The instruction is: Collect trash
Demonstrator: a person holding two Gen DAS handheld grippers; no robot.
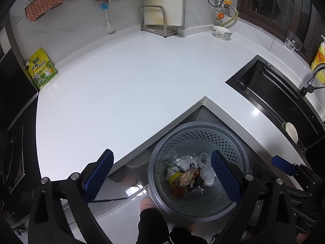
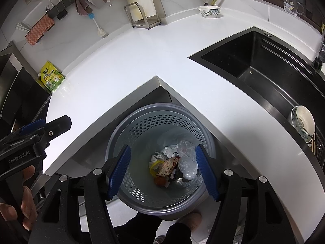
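A grey perforated trash bin (image 1: 198, 128) stands on the floor in the inner corner of the white L-shaped counter (image 1: 121, 85). It holds a heap of trash (image 1: 189, 175): clear plastic bags, crumpled wrappers, a yellow lid and a brown snack packet. The bin (image 2: 160, 109) and the trash (image 2: 174, 164) also show in the right wrist view. My left gripper (image 1: 162, 172) is open and empty above the bin's left rim. My right gripper (image 2: 164, 170) is open and empty right above the bin's opening.
A yellow-green seasoning pouch (image 1: 41, 69) leans on the wall at far left. A metal rack (image 1: 155, 21), a patterned bowl (image 1: 222, 32), a glass mug (image 1: 292, 42) and a yellow bottle (image 1: 319, 61) stand at the back. A black sink (image 2: 262, 61) with dishes (image 2: 302, 122) is on the right.
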